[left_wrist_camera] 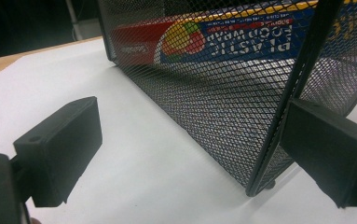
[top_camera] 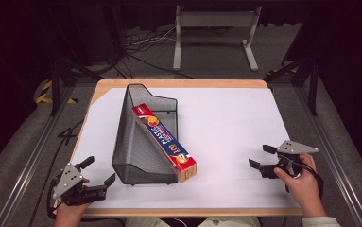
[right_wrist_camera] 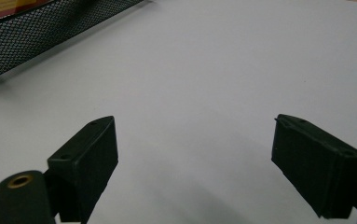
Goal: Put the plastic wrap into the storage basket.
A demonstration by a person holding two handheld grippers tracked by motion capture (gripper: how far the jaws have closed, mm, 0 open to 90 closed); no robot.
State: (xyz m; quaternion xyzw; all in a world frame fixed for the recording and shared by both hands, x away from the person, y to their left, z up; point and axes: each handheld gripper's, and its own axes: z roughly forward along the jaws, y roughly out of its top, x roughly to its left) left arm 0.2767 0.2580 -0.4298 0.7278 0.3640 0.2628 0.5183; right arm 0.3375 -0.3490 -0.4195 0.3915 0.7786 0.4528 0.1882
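Bench [top_camera: 245, 123]: covered by a white sheet; bare wood shows at the far edge. The sheet looks smooth, so a nudged thing may well slide rather than stay put.
Basket [top_camera: 136, 142]: black wire mesh, wedge-shaped, lying on the sheet left of centre, its tall end toward the far side. It looks light — a push from one jaw could skate it across the sheet or tip it, I judge.
Box [top_camera: 165, 140]: a long plastic-wrap carton resting slantwise in the basket, its near end sticking out over the basket's low front corner. If the basket is lifted or tilted, the box could slip out that open side.
Left hand-held gripper [top_camera: 98, 176]: at the near left corner of the bench, jaws spread wide and empty. In the left gripper view its right jaw sits just beside the basket's near corner frame; I cannot tell whether it touches. Closing from here would pinch only thin wire — a poor hold that could twist loose.
Right hand-held gripper [top_camera: 262, 156]: near the right edge, well apart from basket and box, jaws parted with nothing between them, above bare sheet. Risk here is small; a fast reach leftward could knock the box's jutting end.
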